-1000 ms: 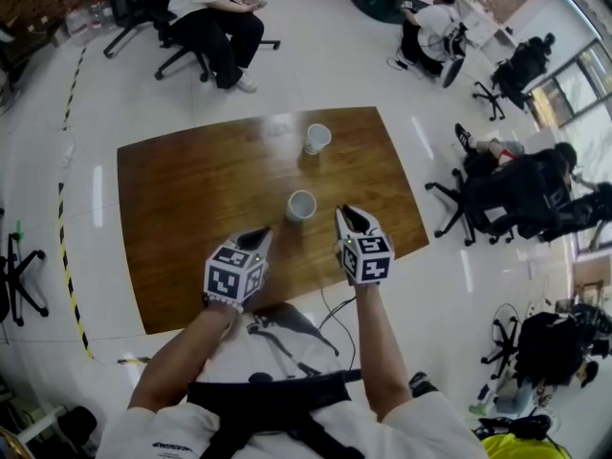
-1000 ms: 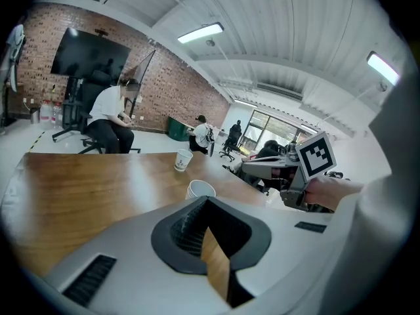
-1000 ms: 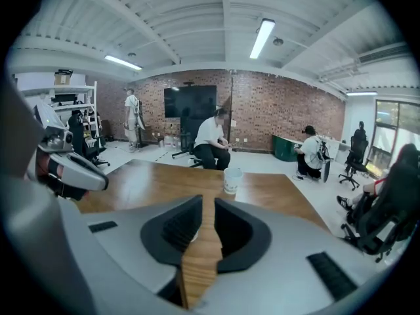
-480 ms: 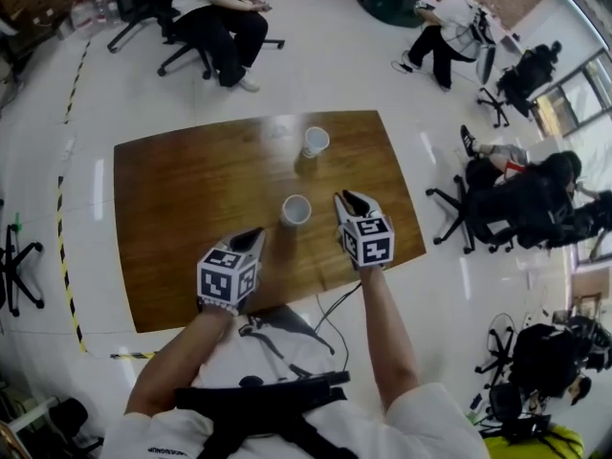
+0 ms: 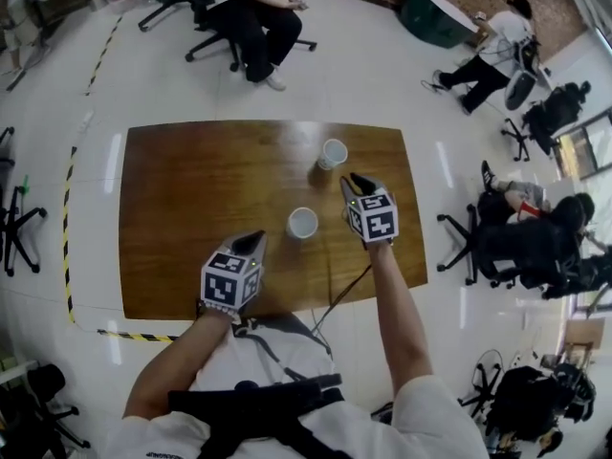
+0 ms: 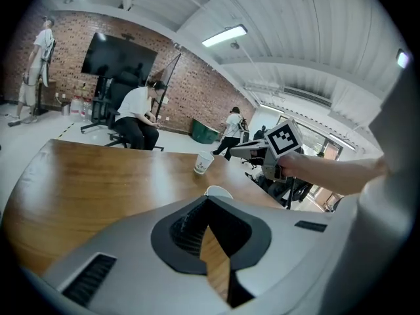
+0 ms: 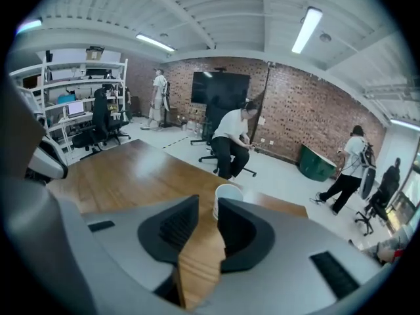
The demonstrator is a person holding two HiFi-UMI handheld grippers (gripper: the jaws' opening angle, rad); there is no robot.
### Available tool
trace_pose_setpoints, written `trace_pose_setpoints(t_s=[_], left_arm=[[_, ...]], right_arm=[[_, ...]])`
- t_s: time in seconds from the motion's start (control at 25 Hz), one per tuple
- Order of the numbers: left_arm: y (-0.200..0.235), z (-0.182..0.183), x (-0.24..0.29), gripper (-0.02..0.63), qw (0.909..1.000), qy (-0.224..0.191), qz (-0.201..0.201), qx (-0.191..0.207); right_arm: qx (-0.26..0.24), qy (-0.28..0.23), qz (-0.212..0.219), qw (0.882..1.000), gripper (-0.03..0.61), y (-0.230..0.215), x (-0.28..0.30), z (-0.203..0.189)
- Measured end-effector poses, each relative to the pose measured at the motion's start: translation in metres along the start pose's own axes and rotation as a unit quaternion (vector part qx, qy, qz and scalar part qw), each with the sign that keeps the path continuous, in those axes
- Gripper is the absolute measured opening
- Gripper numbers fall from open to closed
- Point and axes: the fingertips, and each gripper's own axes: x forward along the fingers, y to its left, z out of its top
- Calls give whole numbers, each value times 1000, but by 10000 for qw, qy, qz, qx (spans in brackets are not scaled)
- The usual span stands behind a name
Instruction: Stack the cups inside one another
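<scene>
Glossy brown wood, rounded corners: that was the tabletop [image 5: 191, 218], grain running lengthwise and ceiling lights smeared across its polish. Near its middle stood the near cup [image 5: 302, 222], white paper, round-rimmed and tapering, upright with its mouth up, and the head view showed only white wall and floor inside it. The far cup [image 5: 333, 152] was the same make and also upright, standing beyond the near cup and a little to its right, well apart from it. A small dark print showed on its side [image 6: 203, 163], too small to read.

The left gripper [image 5: 256, 240] hung on the person's side of the near cup, to its left and short of it. Its ribbed black fingers met at the tips [image 6: 208, 205] with nothing caught there, and the near cup's rim [image 6: 218, 191] peeked just over them.

The right gripper [image 5: 357, 180] was out past the near cup to its right, between the two cups and nearer the far one. Its fingers had just been opening and stood apart [image 7: 207, 209] with nothing between them. The far cup [image 7: 226, 199] showed through the gap, just ahead of the tips and untouched. Each gripper carried its grey shell and its black-and-white marker cube.
</scene>
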Motion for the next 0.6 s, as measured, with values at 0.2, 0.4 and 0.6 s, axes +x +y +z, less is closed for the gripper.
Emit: trace_pose_setpoints(t_s=[0.2, 0.4, 0.6], left_arm=[[10, 2, 3, -3, 9994, -86, 244, -212], [14, 8, 13, -3, 9979, -143, 469, -424], [23, 5, 18, -3, 9956, -203, 658, -628]], right_arm=[[-300, 88, 228, 9992, 120, -7, 34, 15], [-543, 295, 442, 9971, 120, -20, 71, 18], [-704, 486, 594, 9946, 129, -23, 101, 14]])
